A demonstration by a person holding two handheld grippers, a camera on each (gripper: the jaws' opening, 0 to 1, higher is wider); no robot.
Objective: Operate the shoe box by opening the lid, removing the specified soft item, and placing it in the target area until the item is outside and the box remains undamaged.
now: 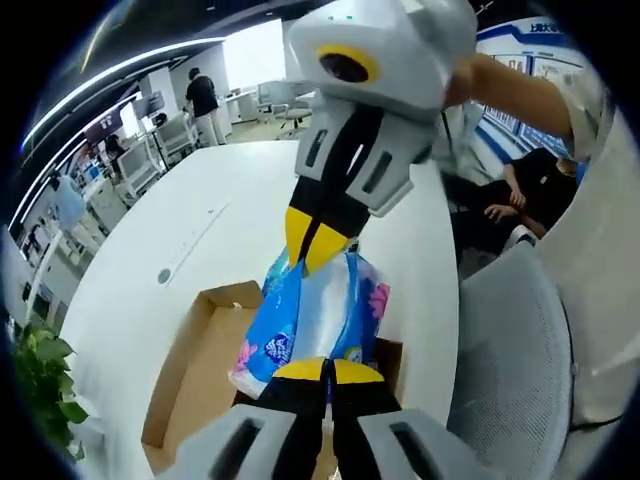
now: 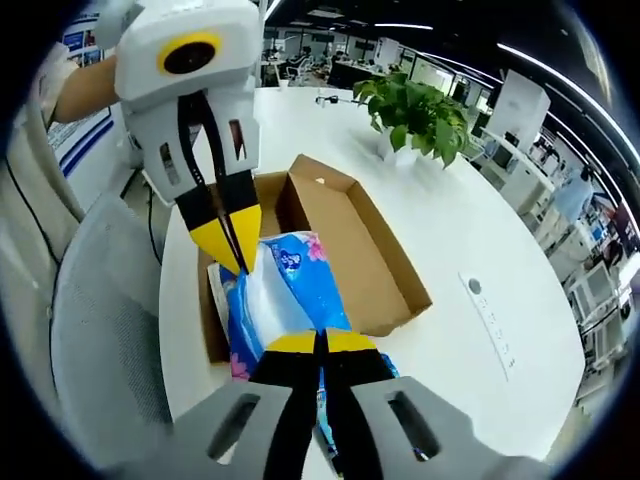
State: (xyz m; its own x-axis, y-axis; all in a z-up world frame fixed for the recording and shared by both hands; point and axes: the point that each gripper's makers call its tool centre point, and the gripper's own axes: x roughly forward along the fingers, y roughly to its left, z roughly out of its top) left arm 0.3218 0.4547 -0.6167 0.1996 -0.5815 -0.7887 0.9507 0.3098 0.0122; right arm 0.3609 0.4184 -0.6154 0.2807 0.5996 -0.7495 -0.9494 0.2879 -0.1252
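Grey-white left gripper [image 1: 327, 372], right gripper [image 2: 321, 343], yellow-tipped black fingers [image 2: 291, 343]

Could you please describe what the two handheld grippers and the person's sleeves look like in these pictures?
Both grippers share one design. The left gripper and the right gripper have light grey bodies with dark slotted recesses, black jaw arms and yellow fingertips. Seen from across, the right gripper carries a grey housing with a yellow-ringed round lens. No cables are visible. The person's sleeve is short and pale grey.

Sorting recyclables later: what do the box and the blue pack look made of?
The box looks like plain brown cardboard, matte, with raw folded edges. The blue pack looks like thin glossy plastic film, crinkled and printed with flowers, probably over soft tissue. Both grippers pinch it.
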